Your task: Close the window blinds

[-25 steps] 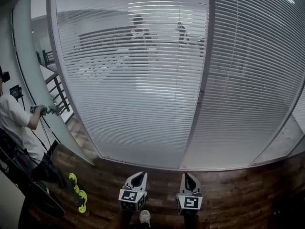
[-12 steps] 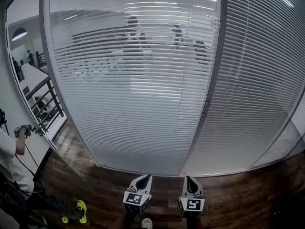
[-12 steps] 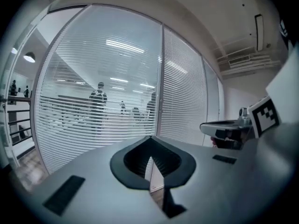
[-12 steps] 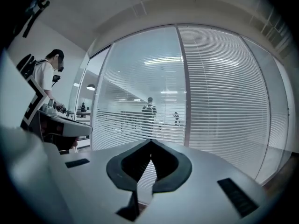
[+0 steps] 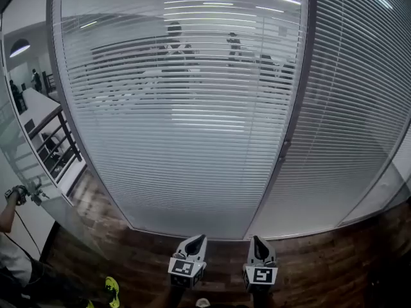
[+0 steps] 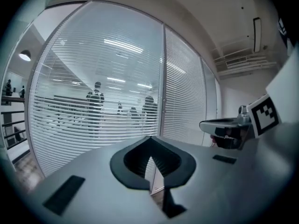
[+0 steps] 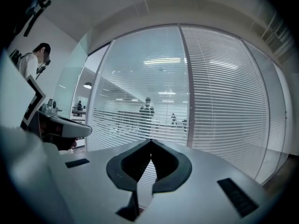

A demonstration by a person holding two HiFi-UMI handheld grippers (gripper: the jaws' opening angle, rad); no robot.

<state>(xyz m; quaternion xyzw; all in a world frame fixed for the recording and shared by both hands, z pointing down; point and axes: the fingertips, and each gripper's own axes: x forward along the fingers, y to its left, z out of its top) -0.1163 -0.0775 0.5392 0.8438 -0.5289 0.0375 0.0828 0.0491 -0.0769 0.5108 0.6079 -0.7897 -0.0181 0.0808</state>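
I face a glass partition hung with white horizontal-slat blinds (image 5: 180, 127). On the left pane the slats stand tilted open, and standing figures (image 5: 173, 40) and ceiling lights show through them. The right-pane blinds (image 5: 353, 108) read denser, and I can make out almost nothing behind them. A grey metal mullion (image 5: 294, 124) separates the two panes. A dark wood-plank floor (image 5: 321, 268) runs up to the foot of the glass. At the far left there is a black railing (image 5: 54, 146) and a person in a white top (image 5: 11, 262).

The left gripper (image 5: 200, 238) and the right gripper (image 5: 257, 240) sit low at bottom centre, side by side but apart. Both point roughly level towards the base of the partition, well short of the blinds.

In the left gripper view the jaws meet at their tips, clenched on nothing. The right gripper view shows the same: tips together, nothing grasped.
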